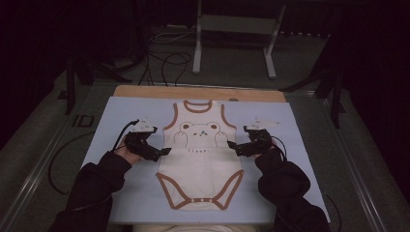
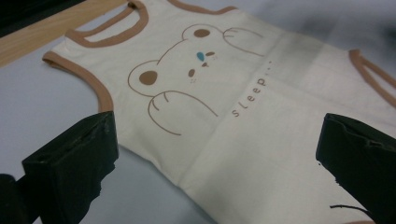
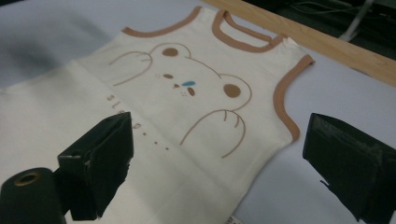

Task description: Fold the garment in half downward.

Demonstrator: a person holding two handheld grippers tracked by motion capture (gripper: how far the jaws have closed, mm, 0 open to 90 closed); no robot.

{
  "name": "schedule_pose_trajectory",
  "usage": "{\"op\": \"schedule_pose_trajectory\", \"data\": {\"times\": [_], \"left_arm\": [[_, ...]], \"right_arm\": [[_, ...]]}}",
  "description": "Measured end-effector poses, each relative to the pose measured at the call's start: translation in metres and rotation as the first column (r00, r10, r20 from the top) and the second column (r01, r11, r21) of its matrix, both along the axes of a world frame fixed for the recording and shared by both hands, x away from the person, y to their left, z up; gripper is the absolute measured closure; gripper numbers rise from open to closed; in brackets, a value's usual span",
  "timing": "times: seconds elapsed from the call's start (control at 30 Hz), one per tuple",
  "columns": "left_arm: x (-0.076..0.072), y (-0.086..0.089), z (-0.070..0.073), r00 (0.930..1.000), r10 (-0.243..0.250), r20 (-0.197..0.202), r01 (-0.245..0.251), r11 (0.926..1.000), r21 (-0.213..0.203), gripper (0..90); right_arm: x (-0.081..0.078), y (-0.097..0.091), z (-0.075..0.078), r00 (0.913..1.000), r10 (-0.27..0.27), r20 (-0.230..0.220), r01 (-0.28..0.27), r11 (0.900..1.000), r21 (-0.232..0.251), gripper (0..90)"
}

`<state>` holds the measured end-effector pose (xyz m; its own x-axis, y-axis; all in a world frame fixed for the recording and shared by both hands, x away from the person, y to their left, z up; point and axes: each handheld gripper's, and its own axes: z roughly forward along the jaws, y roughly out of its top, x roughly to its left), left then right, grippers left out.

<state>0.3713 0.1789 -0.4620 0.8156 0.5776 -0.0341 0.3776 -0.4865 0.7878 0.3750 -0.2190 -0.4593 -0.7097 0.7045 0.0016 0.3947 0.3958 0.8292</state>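
A cream baby bodysuit point(image 1: 200, 159) with brown trim and a bear print lies flat on a pale blue mat point(image 1: 106, 140), neck toward the far edge. My left gripper point(image 1: 162, 152) hovers at the garment's left side seam, jaws wide apart over the cloth point(image 2: 243, 140). My right gripper point(image 1: 234, 147) sits at the right side seam, also open, one jaw over the fabric point(image 3: 187, 121) and one over the mat. Neither holds anything.
A wooden board edge point(image 1: 198, 93) runs along the mat's far side. Beyond the table, cables point(image 1: 164, 63) and a metal stand point(image 1: 234, 34) sit on the dark floor. Bare mat lies left and right of the garment.
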Motion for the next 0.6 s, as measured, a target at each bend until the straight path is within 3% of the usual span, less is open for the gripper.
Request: {"op": "schedule_pose_trajectory", "data": {"times": [0.13,0.4,0.6], "left_arm": [[0.005,-0.003,-0.007,0.9998,0.018,-0.013,-0.018,0.9997,0.015,0.0],[0.013,-0.007,-0.018,0.9945,0.064,-0.082,-0.061,0.9972,0.043,0.0],[0.019,-0.012,-0.026,0.991,0.089,-0.1,-0.082,0.994,0.071,0.0]], "right_arm": [[0.005,0.0,-0.006,0.9998,-0.011,-0.016,0.011,0.9999,-0.013,8.9],[0.014,0.002,-0.019,0.9977,-0.031,-0.059,0.029,0.9987,-0.041,8.9],[0.021,0.003,-0.026,0.9937,-0.054,-0.099,0.047,0.9969,-0.063,8.9]]}}
